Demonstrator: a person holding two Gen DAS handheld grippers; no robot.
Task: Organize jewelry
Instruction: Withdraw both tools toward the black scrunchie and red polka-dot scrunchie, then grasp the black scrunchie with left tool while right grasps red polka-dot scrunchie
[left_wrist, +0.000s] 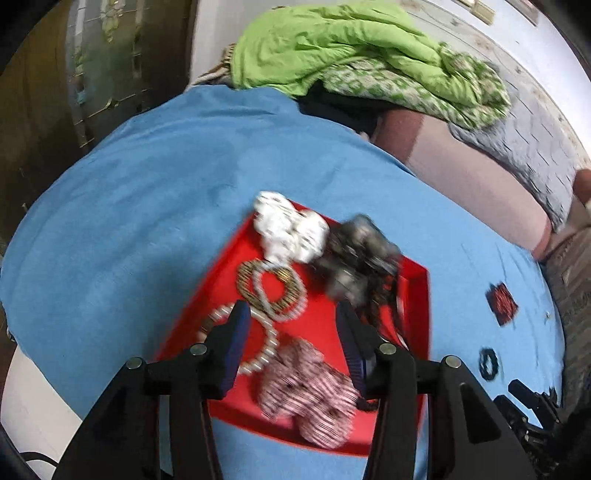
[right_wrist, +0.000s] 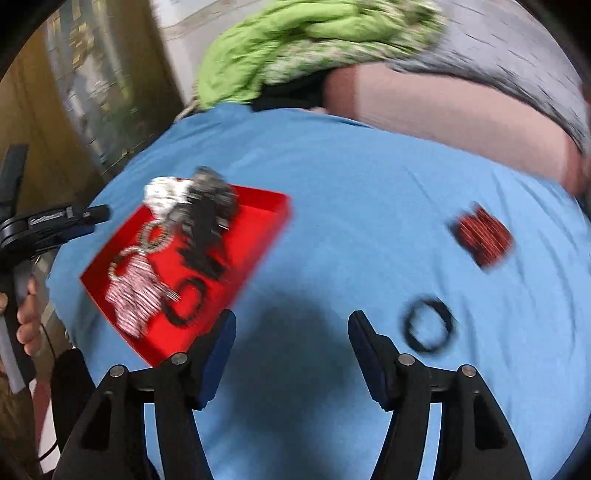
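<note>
A red tray (left_wrist: 415, 295) on the blue cloth holds white bangles (left_wrist: 288, 232), dark silvery bangles (left_wrist: 358, 254), a gold and pearl necklace (left_wrist: 271, 291) and pink striped bangles (left_wrist: 314, 391). My left gripper (left_wrist: 293, 339) hovers open over the tray; its pads touch nothing. My right gripper (right_wrist: 291, 332) stands open over bare blue cloth, to the right of the tray (right_wrist: 258, 229). A black ring (right_wrist: 428, 325) lies just right of its right finger. A stack of red bangles (right_wrist: 480, 236) lies farther back on the right. Both views are blurred.
A green quilt (left_wrist: 332, 48) is heaped at the back, beside a pink and grey bolster (left_wrist: 461, 166). The blue cloth (left_wrist: 129, 203) covers a round surface that drops off at the left. A hand (right_wrist: 26, 317) holds the left gripper's handle at the left edge.
</note>
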